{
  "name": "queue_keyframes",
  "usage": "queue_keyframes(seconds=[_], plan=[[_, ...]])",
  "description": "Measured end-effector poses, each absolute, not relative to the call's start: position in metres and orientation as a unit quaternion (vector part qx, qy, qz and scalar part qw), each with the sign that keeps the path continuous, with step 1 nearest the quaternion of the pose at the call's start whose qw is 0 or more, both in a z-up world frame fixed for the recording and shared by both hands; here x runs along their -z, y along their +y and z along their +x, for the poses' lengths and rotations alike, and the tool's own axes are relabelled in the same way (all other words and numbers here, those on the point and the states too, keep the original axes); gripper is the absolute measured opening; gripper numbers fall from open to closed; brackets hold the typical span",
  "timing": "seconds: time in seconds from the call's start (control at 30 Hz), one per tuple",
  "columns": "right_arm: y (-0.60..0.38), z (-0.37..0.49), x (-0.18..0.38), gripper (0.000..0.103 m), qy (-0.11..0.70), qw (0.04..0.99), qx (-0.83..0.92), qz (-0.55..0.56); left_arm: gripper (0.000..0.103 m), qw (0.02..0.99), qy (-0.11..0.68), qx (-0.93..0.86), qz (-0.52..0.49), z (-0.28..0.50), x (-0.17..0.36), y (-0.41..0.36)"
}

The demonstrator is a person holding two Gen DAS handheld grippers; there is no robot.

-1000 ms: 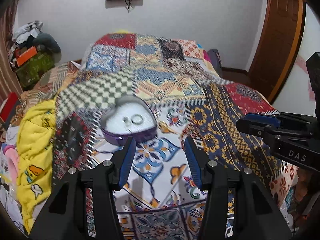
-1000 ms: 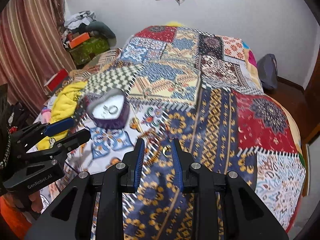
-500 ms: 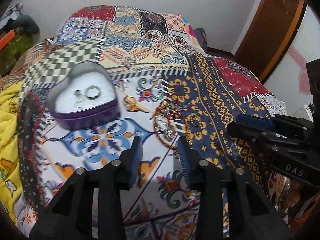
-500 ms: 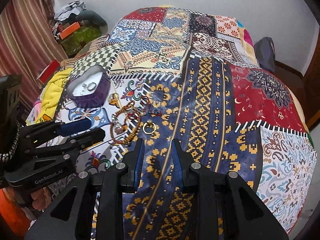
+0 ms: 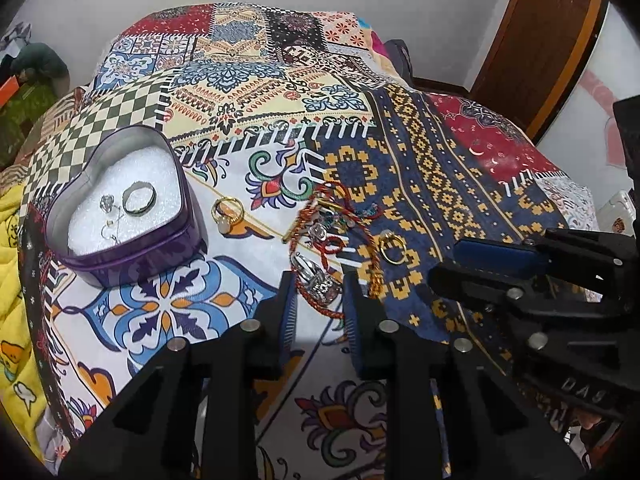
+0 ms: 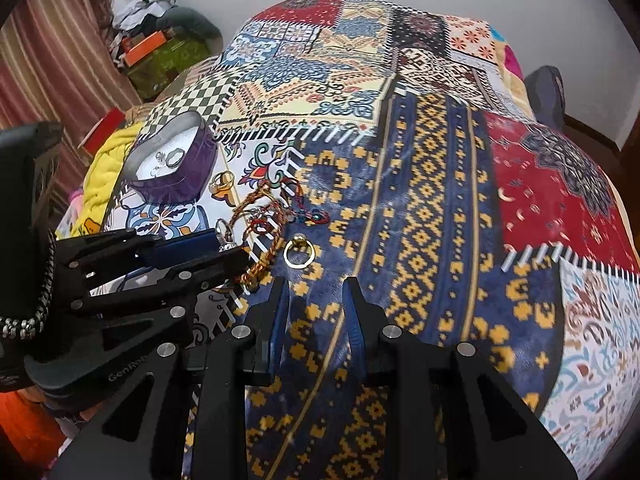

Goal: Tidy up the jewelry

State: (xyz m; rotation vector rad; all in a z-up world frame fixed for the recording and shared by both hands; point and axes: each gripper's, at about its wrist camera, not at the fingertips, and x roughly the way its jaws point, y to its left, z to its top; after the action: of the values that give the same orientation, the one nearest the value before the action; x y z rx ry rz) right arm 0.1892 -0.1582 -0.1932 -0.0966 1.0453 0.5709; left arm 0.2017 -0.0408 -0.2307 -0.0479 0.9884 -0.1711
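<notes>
left gripper (image 5: 318, 290): jaws parted a narrow way, holding nothing, its fingertips set either side of a silver ring cluster (image 5: 316, 278) at the near end of a tangle of red and gold thread bracelets (image 5: 326, 224) on the patchwork bedspread (image 5: 440, 184). right gripper (image 6: 314, 294): jaws likewise narrowly parted and empty, hovering above the blue-and-gold strip, with a gold ring (image 6: 298, 253) lying flat just beyond its tips. this ring sits just right of the bracelet tangle. left of the tangle, a gold ring with a pale stone (image 5: 228, 212) lies just beside a heart-shaped purple tin (image 5: 120, 200). the tin is open, lined with white foam, and contains a dark-edged band (image 5: 139, 199) plus small silver pieces (image 5: 107, 204) beside it. a yellow blanket (image 5: 12, 280) lies beyond the tin at the bed's left edge
</notes>
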Motion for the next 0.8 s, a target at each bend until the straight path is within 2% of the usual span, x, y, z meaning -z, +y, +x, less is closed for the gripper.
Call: queue_keyframes(seconds=[0.37,0.4,0.43,0.57,0.63,0.8], plan=[[-0.143,0.204,0.206,0.025,0.502,0.817,-0.28,-0.047,0.015,0.886,0.449,0.089,-0.073,0.195,0.217,-0.018],[-0.143,0.205,0.207,0.022,0.501,0.817,-0.281,-0.048,0.015,0.888,0.445,0.089,-0.074,0.194,0.215,-0.017],[-0.142,0.205,0.207,0.013,0.499,0.819,-0.279,-0.048,0.015,0.889,0.442,0.088,-0.075,0.193,0.213,-0.016],[-0.147,0.204,0.204,0.012,0.495,0.824,-0.274,-0.039,0.015,0.893,0.434,0.086,-0.076,0.191,0.205,-0.013],[-0.147,0.204,0.201,0.005,0.494,0.825,-0.274,-0.033,0.015,0.895,0.431,0.085,-0.073,0.189,0.2,-0.013],[-0.147,0.199,0.19,0.005,0.48,0.833,-0.275,-0.031,0.015,0.902,0.419,0.077,-0.068,0.183,0.187,-0.011]])
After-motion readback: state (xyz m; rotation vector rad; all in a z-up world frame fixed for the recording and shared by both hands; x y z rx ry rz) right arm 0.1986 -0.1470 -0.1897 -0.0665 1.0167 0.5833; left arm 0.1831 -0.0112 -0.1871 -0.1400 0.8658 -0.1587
